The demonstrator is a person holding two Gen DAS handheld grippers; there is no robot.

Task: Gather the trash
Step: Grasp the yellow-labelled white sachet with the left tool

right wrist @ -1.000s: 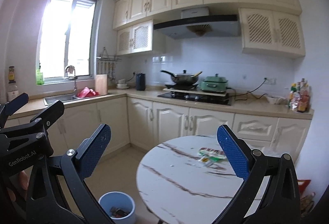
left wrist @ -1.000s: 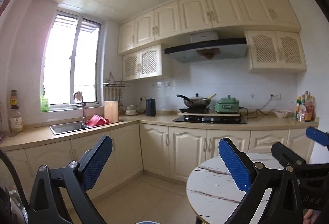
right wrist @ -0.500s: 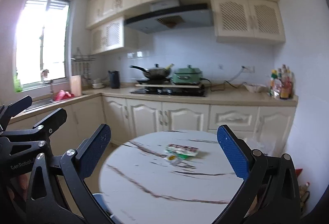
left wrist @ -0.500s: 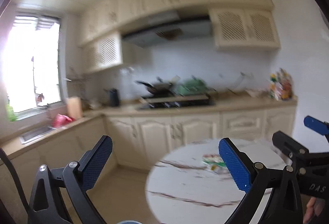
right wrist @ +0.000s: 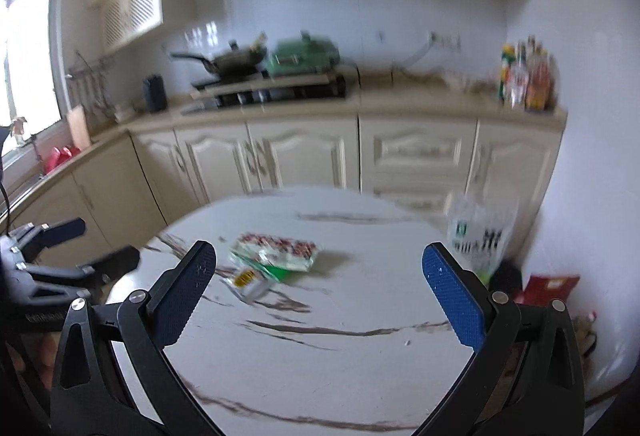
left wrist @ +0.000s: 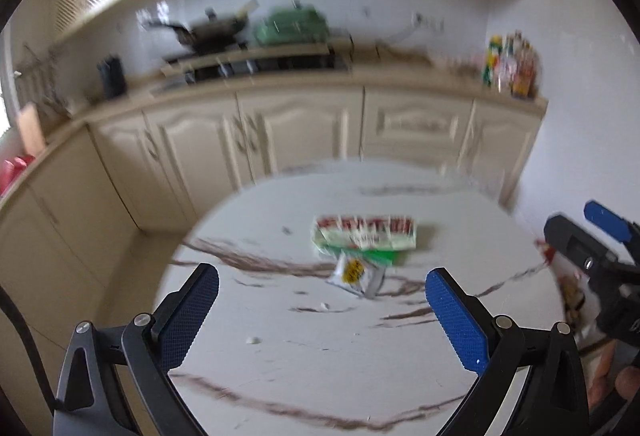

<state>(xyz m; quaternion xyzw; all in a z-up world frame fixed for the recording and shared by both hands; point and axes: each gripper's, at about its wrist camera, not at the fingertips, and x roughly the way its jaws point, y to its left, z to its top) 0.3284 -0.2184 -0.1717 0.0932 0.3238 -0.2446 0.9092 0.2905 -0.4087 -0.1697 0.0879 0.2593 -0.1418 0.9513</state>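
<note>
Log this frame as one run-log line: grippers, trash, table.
left gripper: open, empty | right gripper: open, empty | red-green wrapper + small packet: lying on round marble table, untouched | view: motion-blurred

On the round white table (left wrist: 304,368) with brown veins lie two pieces of trash, close to the middle. The larger is a flat, crinkled wrapper (left wrist: 364,234) (right wrist: 276,252), pale with a red printed band along its far edge and a green strip along its near edge. Touching its near edge, partly tucked under it, is a small silvery sachet (left wrist: 354,274) (right wrist: 250,282) with a yellow label, lying flat and turned at an angle. A few tiny white crumbs (left wrist: 253,340) sit nearer on the table, well apart from the wrappers. Motion blur hides the print.
</note>
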